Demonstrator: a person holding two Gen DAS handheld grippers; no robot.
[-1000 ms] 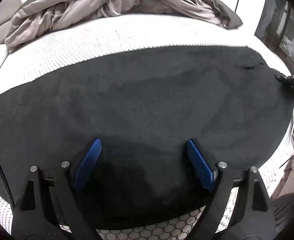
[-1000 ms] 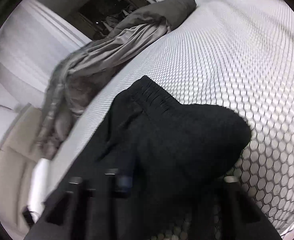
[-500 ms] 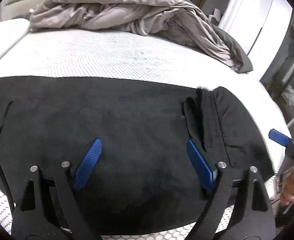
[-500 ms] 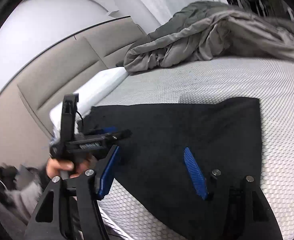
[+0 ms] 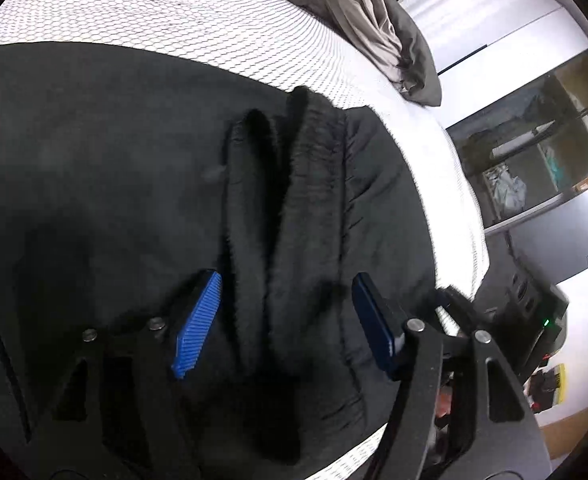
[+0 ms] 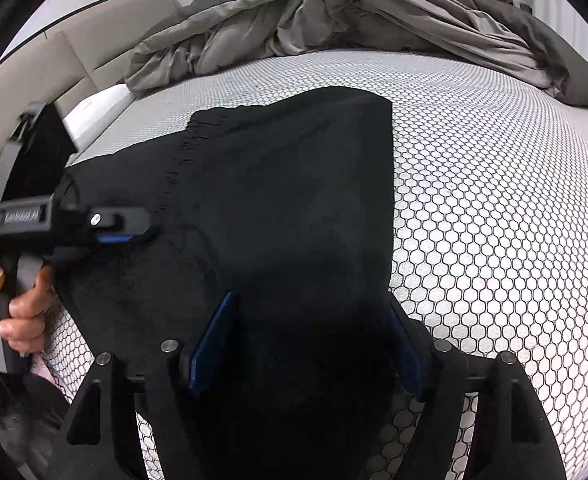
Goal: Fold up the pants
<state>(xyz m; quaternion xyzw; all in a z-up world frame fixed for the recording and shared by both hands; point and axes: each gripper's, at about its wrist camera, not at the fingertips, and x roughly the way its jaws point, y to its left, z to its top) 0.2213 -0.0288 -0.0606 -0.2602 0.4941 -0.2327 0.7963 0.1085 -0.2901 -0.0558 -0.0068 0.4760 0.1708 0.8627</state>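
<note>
Black pants [image 5: 93,160] lie flat on the honeycomb-patterned mattress [image 5: 173,12]. Their ribbed waistband end [image 5: 314,168] is folded over onto the cloth and stands up as a soft ridge. My left gripper [image 5: 285,322] straddles that ridge; its jaws are closing, and the blue pads [image 5: 197,324] do not press on the cloth. In the right wrist view the pants [image 6: 294,180] form a folded slab. My right gripper [image 6: 310,348] hangs over its near end, jaws opening, holding nothing. The left gripper [image 6: 113,228] shows there too, at the pants' left edge, held by a hand [image 6: 17,300].
A crumpled grey duvet [image 6: 334,12] lies along the far side of the bed, with a beige headboard [image 6: 73,52] and a white pillow [image 6: 93,116] at the left. Bare mattress [image 6: 494,200] spreads right of the pants. Dark shelves [image 5: 534,152] stand beyond the bed's edge.
The right gripper let go of the bunched pants end and swung round over the flat cloth. The waistband end now lies folded over. The left gripper turned toward it and its jaws narrowed.
</note>
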